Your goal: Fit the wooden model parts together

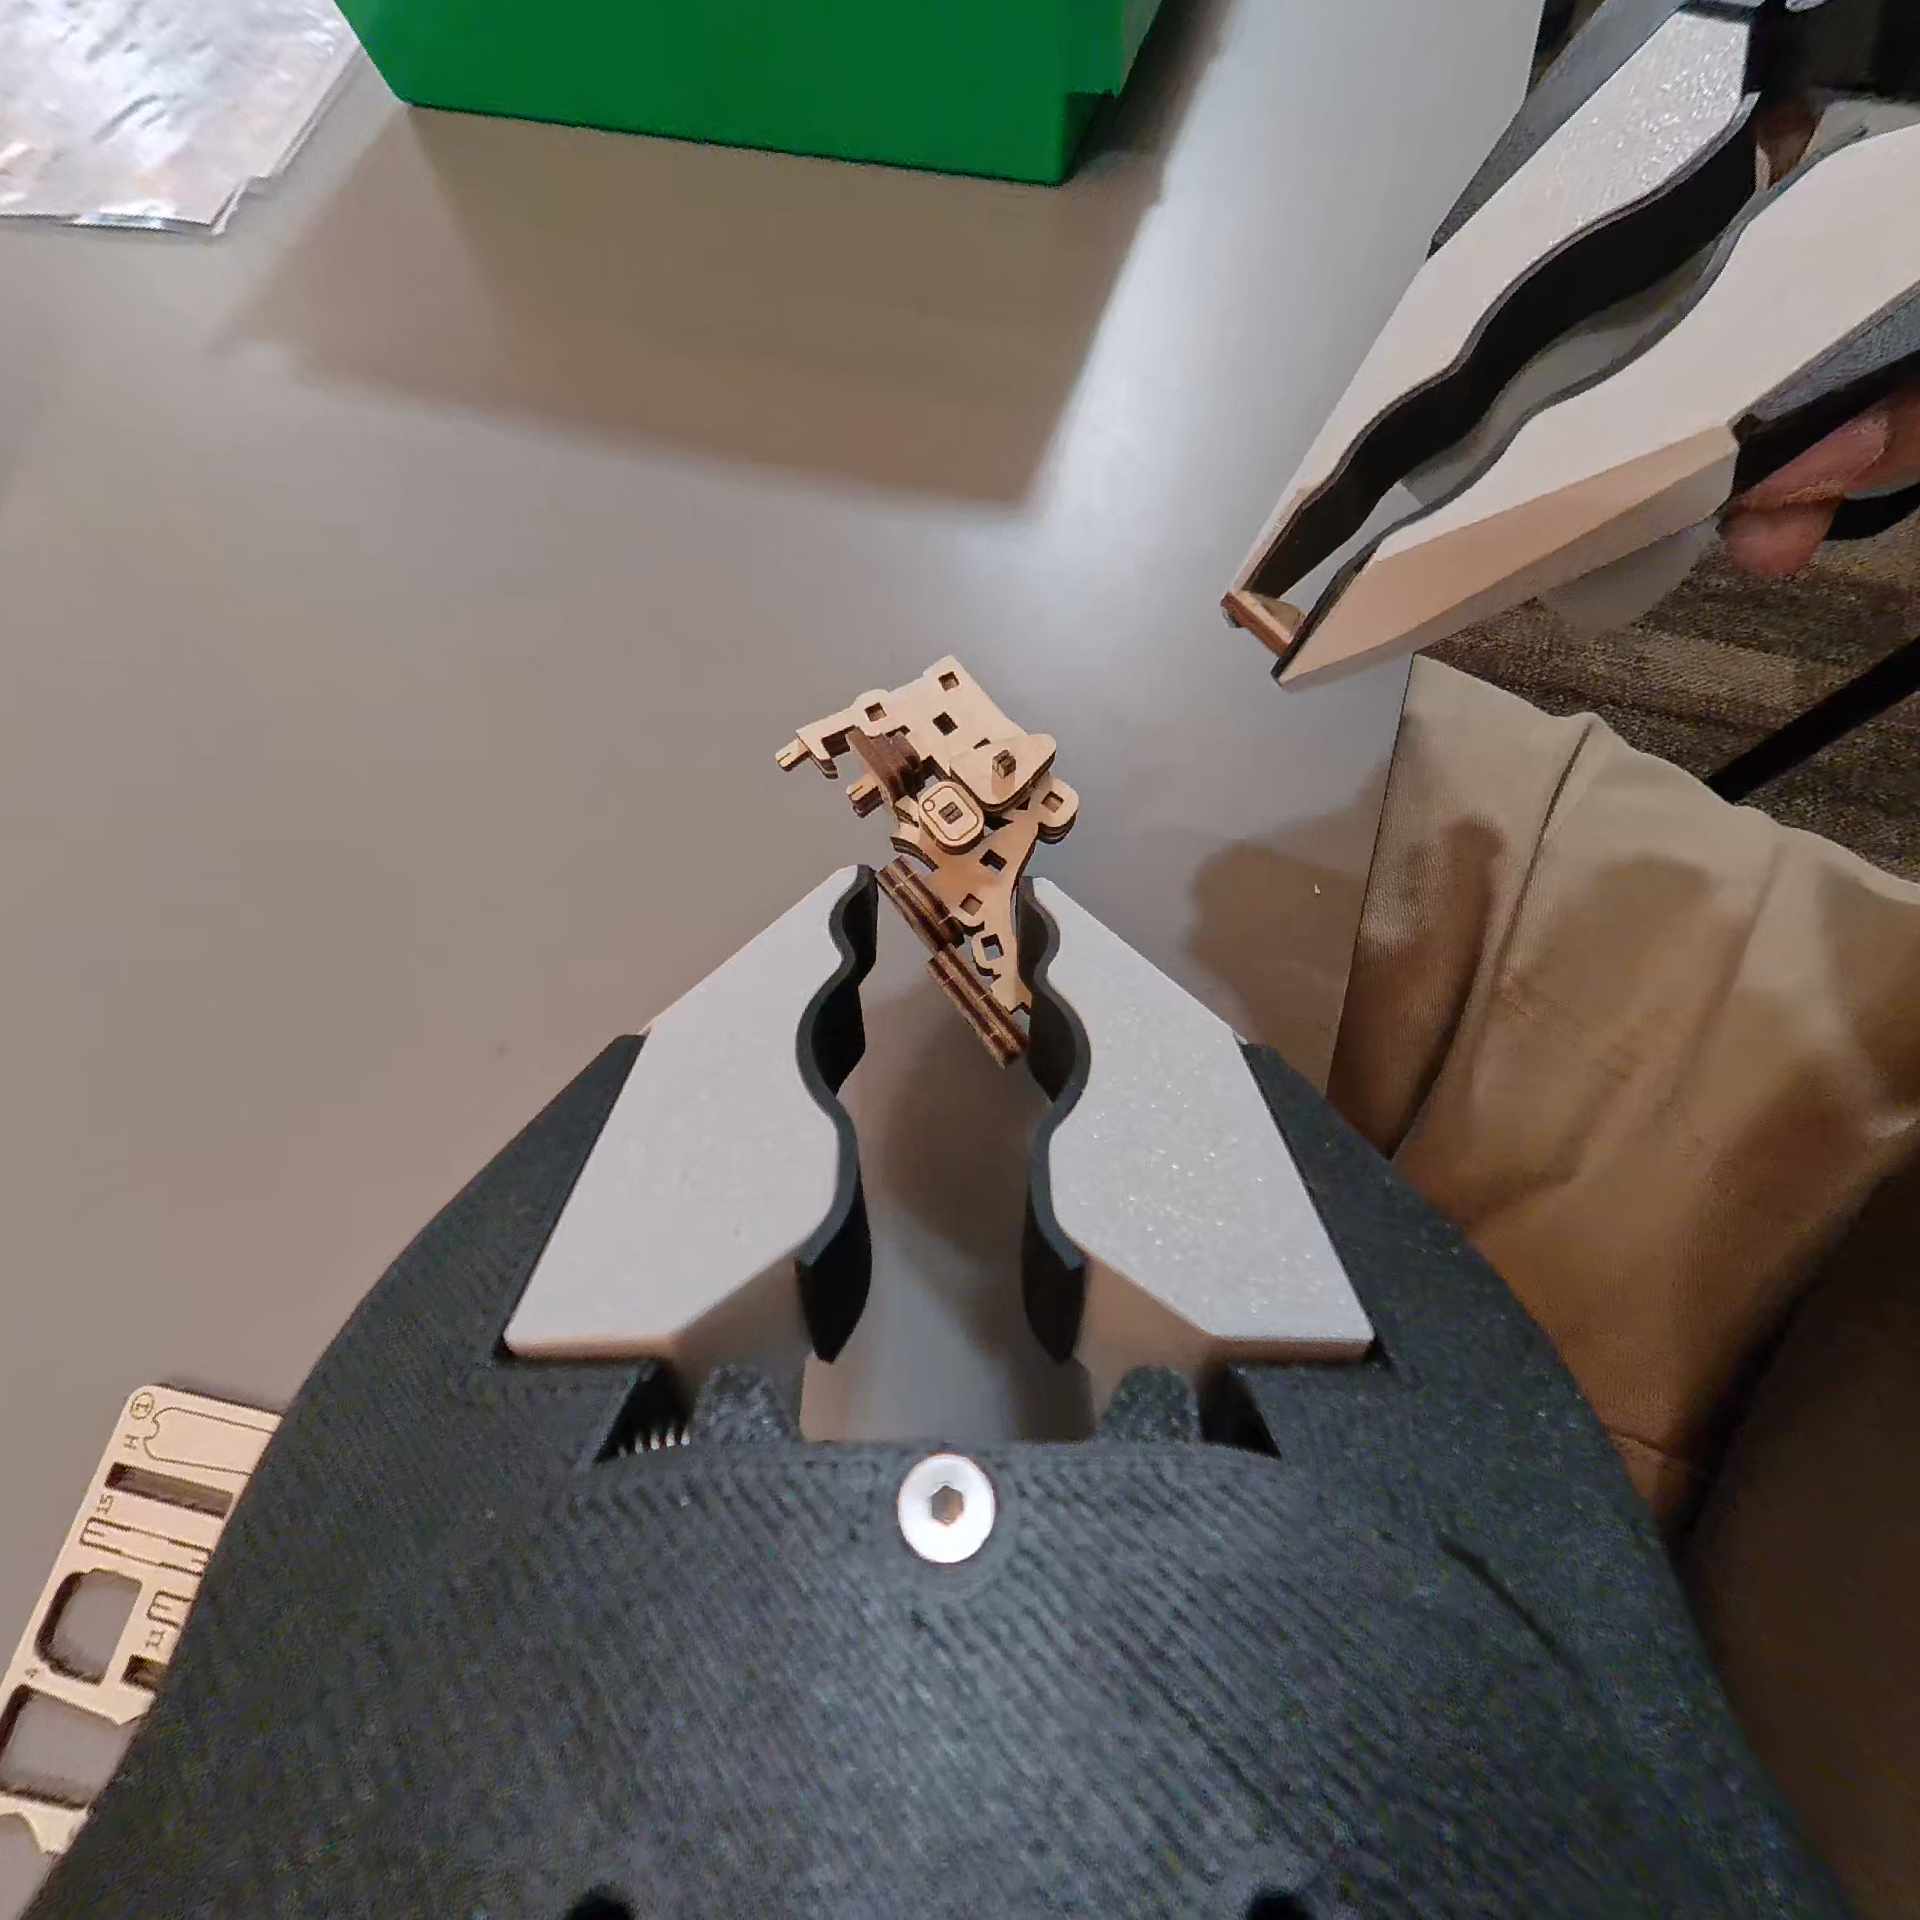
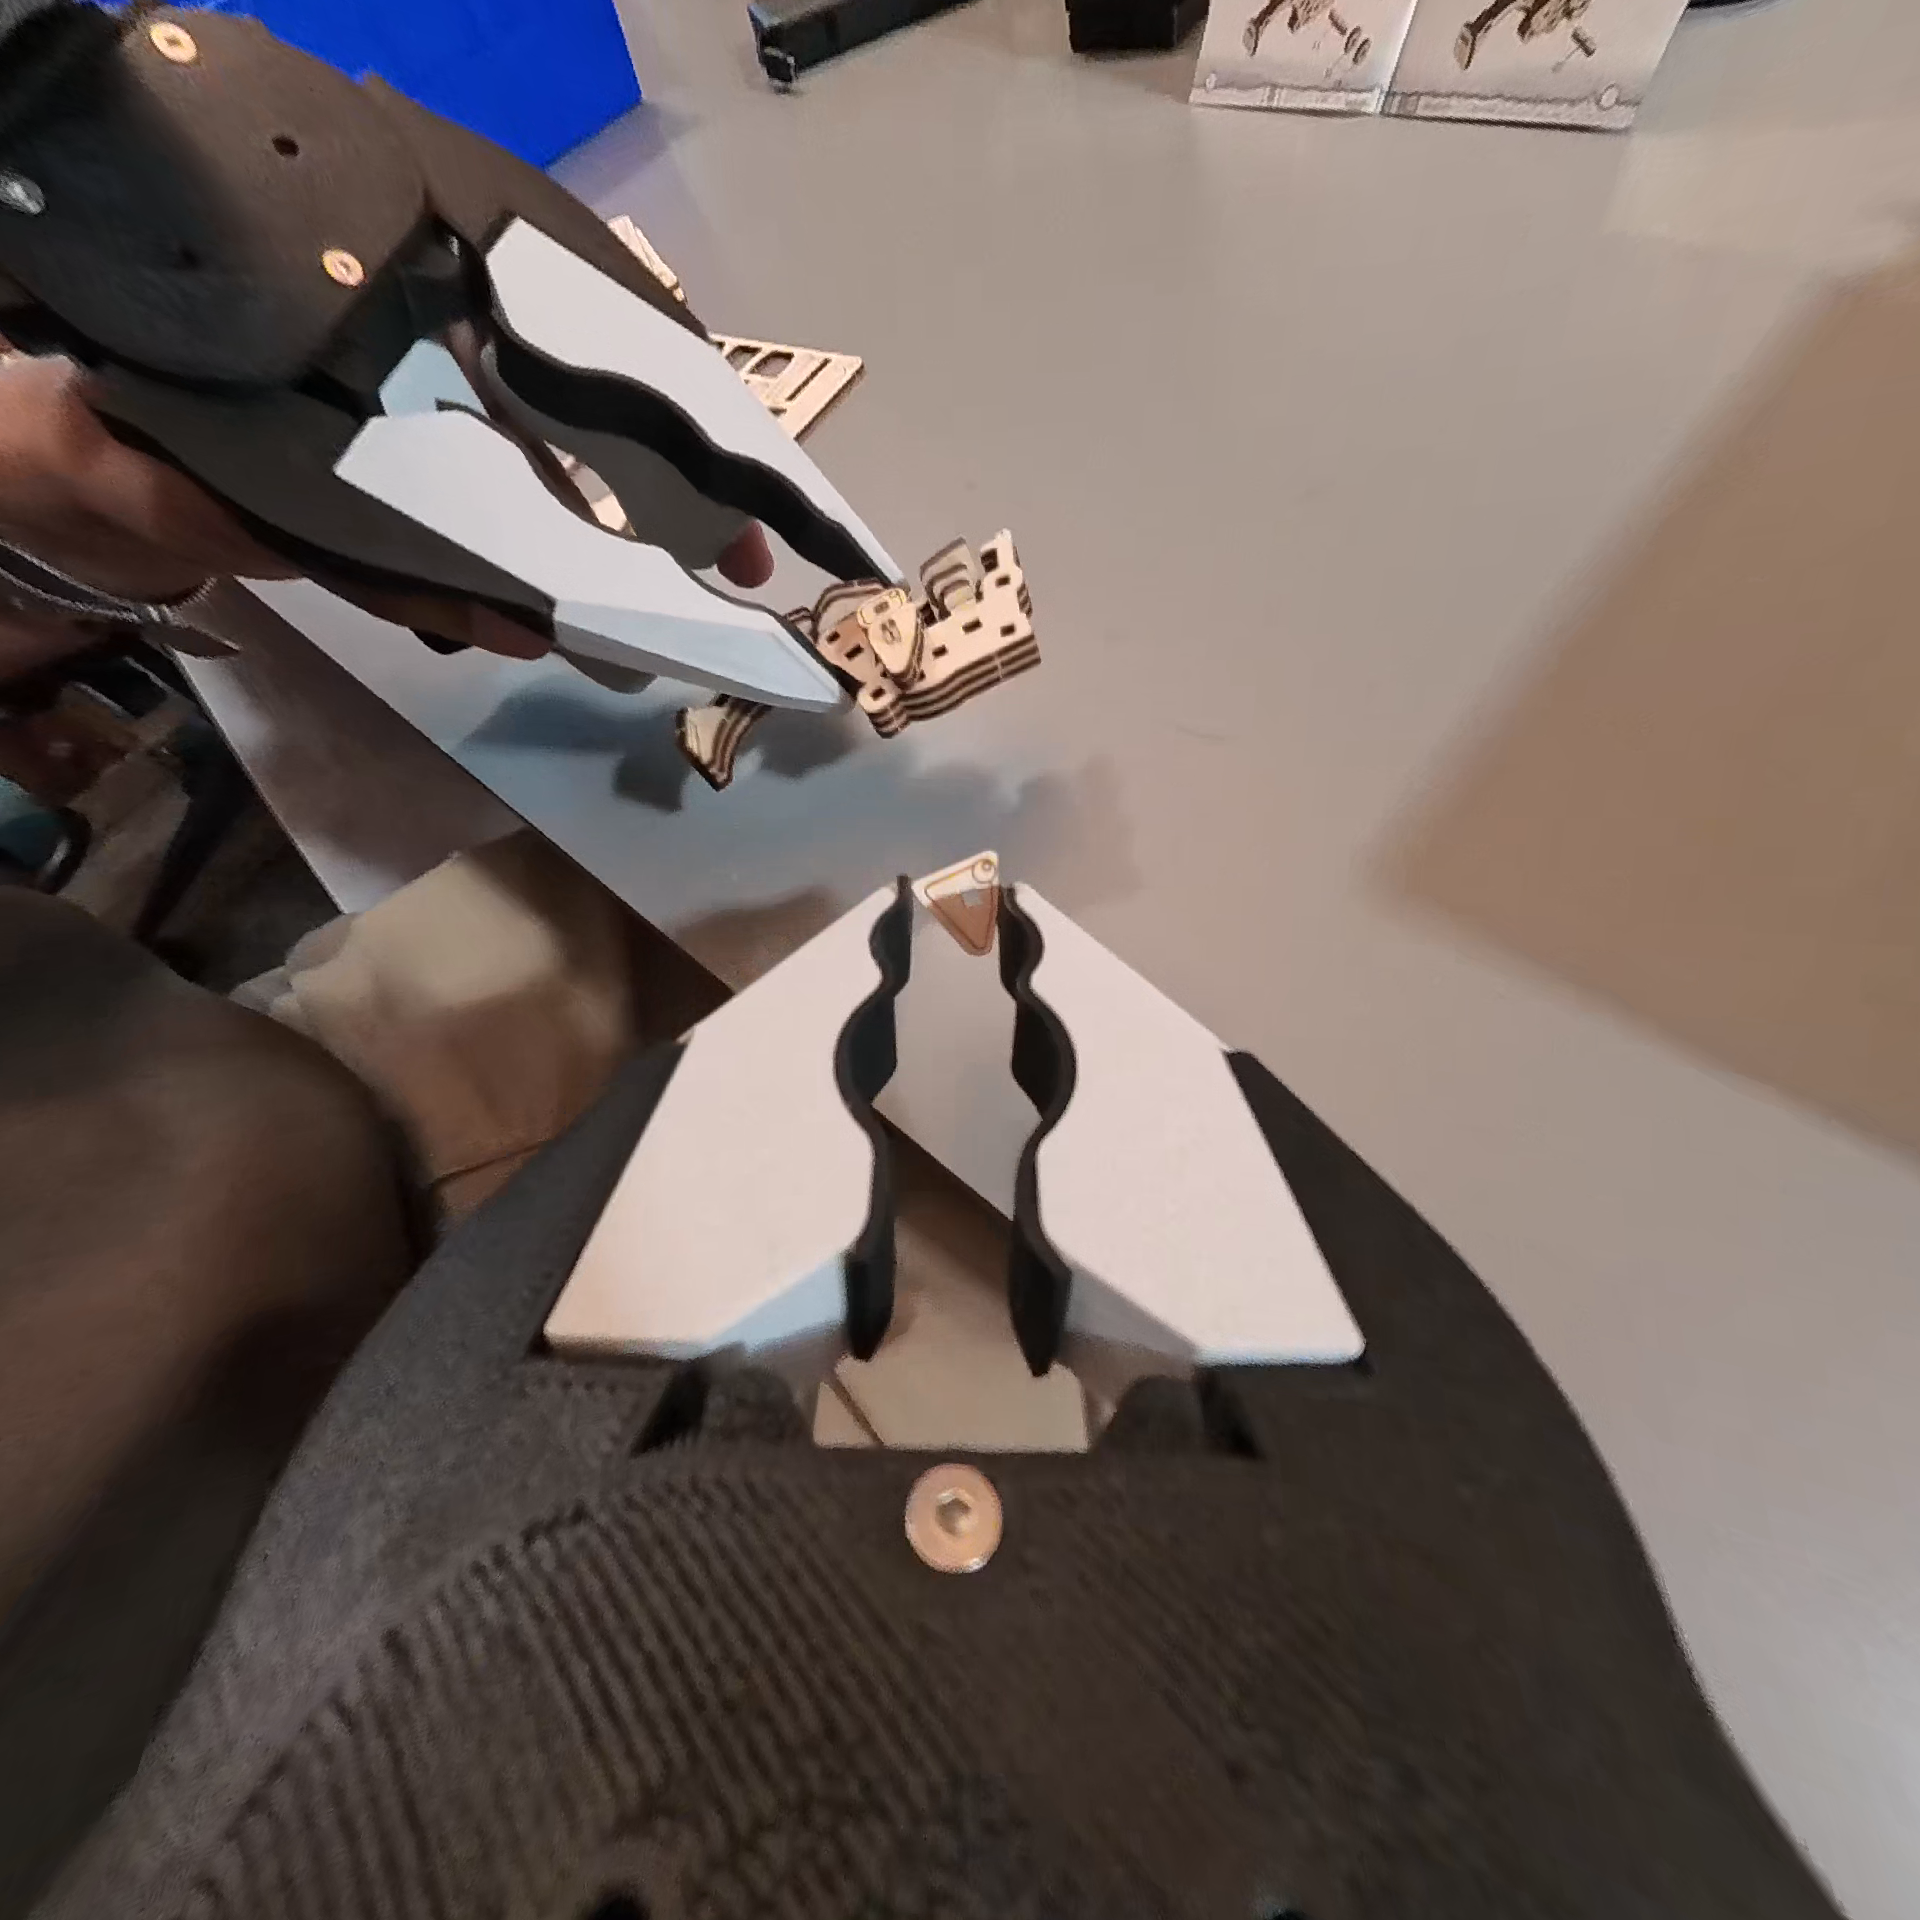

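Grippers both loaded, held apart over the table [image 1: 520, 623].
Left gripper [image 1: 948, 904] clamps the wooden assembly [image 1: 935, 810]; right gripper [image 2: 958, 902], at 2 o'clock, pinches a small triangular piece [image 2: 964, 906].

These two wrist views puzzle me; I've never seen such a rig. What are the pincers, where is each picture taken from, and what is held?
No robot here: a person holds a two-finger gripper in each hand, with a camera looking along its fingers. The left view shows the left gripper shut on a part-built wooden model; farther off, the right gripper approaches. The right view shows the right gripper pinching a small wooden piece, apart from the model. On the grey table lie a cut-out wooden sheet, a green box and plastic bags.
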